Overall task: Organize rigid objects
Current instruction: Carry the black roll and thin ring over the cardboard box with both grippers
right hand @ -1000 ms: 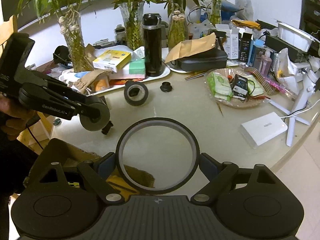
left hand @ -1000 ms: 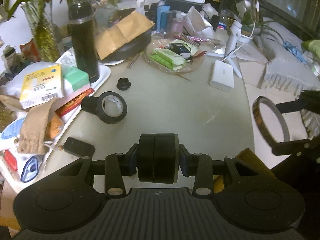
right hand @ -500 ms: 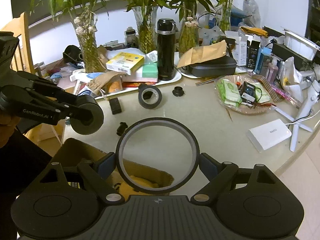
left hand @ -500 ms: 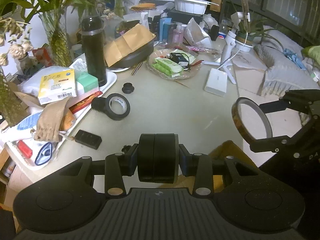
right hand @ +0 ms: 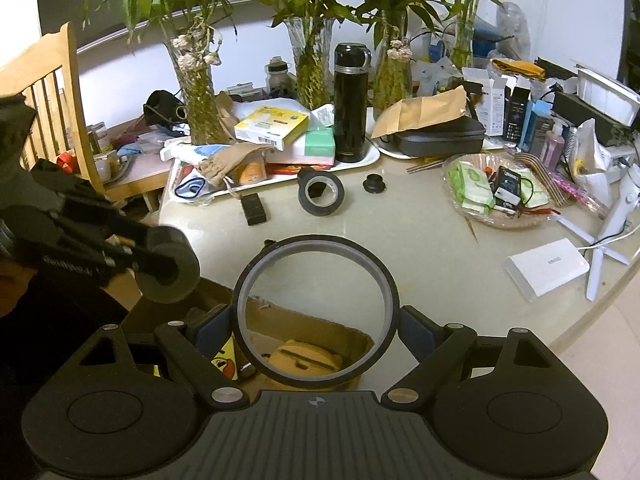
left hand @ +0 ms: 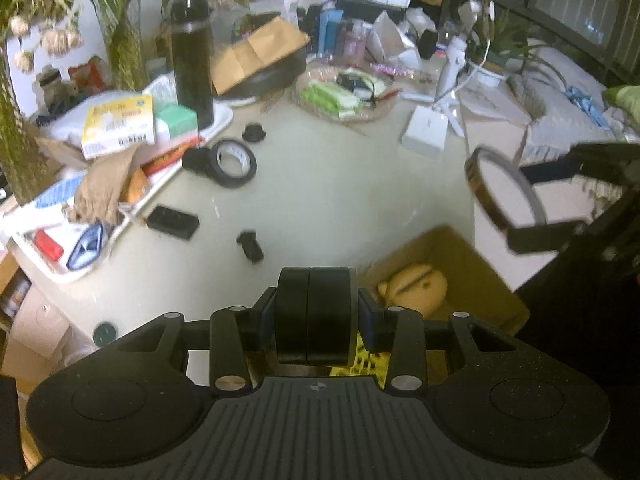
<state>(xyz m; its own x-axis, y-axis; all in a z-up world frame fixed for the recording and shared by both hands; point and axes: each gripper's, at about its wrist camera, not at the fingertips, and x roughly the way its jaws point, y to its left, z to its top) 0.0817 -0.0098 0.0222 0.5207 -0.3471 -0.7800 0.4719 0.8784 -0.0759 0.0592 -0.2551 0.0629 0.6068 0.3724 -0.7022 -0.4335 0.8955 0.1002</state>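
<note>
Left gripper [left hand: 316, 316] squeezing two fat black tape rolls [left hand: 316, 312] above an open brown cardboard box [left hand: 460, 272], right gripper [right hand: 316, 320] holding a big thin brown tape ring [right hand: 316, 312] over the same box, writing on the yellow box [right hand: 272, 126] too small to read

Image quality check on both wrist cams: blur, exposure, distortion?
Left wrist: soft and smeared across the table; the thin tape ring is blurred, window side dark. Right wrist: sharper, evenly lit; the black roll is smeared. Both bend with fisheye at the edges.
</note>
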